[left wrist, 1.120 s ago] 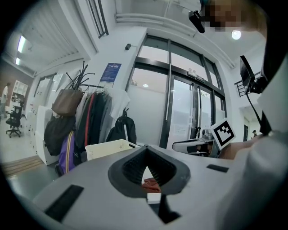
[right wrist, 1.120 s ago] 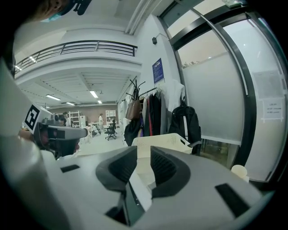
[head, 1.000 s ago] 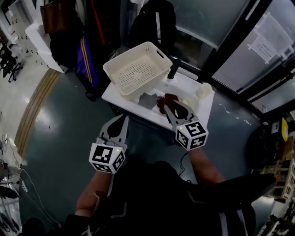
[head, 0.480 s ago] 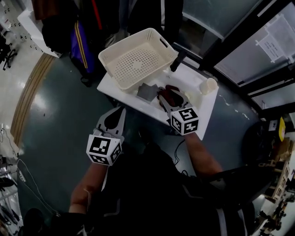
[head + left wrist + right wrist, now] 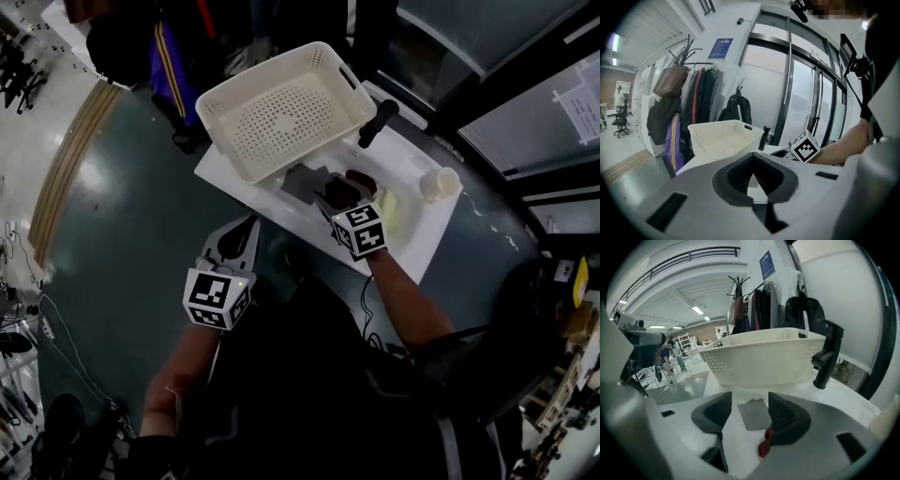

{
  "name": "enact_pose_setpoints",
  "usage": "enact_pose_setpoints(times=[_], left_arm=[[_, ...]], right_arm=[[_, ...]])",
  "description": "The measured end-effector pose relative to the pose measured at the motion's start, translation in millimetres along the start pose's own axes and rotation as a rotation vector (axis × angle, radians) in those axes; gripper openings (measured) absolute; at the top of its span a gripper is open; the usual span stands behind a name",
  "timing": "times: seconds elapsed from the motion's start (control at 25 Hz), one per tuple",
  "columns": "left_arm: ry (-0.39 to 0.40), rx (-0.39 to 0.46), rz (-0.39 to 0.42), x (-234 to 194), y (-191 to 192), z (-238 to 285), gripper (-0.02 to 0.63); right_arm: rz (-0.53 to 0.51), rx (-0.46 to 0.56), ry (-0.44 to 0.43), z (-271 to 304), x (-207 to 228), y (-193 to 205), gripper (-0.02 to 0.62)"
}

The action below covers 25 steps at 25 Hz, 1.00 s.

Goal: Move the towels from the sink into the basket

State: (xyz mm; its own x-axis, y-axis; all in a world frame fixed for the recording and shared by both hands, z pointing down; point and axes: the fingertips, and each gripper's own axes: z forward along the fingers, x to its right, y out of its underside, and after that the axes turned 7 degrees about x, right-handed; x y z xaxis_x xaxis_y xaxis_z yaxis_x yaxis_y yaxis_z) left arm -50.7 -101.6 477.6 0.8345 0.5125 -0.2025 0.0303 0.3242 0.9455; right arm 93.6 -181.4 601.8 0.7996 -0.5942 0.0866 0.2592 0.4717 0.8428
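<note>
The grey towel (image 5: 754,414) lies flat on the sink (image 5: 412,159), just near of the basket (image 5: 281,117); it looks soft, light and limp, so pinch an edge; the right gripper (image 5: 750,400), whose jaws have just been opening, frames it untouched; the left gripper (image 5: 753,161) is closed and empty.

We see the basket (image 5: 281,108) on the worktop (image 5: 427,239), left end, faucet (image 5: 375,122) just right of it. In the sink (image 5: 330,165) before the basket: grey towel (image 5: 302,181) left, red towel (image 5: 361,177) right. Cup (image 5: 439,183) far right. Right tool (image 5: 335,199) over the towels; left tool (image 5: 242,230) before the worktop edge.
</note>
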Motion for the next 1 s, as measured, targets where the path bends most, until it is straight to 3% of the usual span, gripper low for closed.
enact_pose_setpoints(times=[0.44,0.64,1.0], left_arm=[[-0.074,-0.100,-0.047,-5.9,44.8,29.2,0.006],[-0.139,-0.111,-0.060,-15.9,49.9,27.5,0.006],[-0.180,-0.150,-0.064,-17.9,63.4,25.1,0.006]], right_arm=[[0.000,-0.137,-0.096,66.3,17.3,50.3,0.281],[0.006,-0.178,-0.112,87.5,19.5,71.3,0.296],[-0.037,-0.262,-0.167,129.1,16.1,103.2,0.299]])
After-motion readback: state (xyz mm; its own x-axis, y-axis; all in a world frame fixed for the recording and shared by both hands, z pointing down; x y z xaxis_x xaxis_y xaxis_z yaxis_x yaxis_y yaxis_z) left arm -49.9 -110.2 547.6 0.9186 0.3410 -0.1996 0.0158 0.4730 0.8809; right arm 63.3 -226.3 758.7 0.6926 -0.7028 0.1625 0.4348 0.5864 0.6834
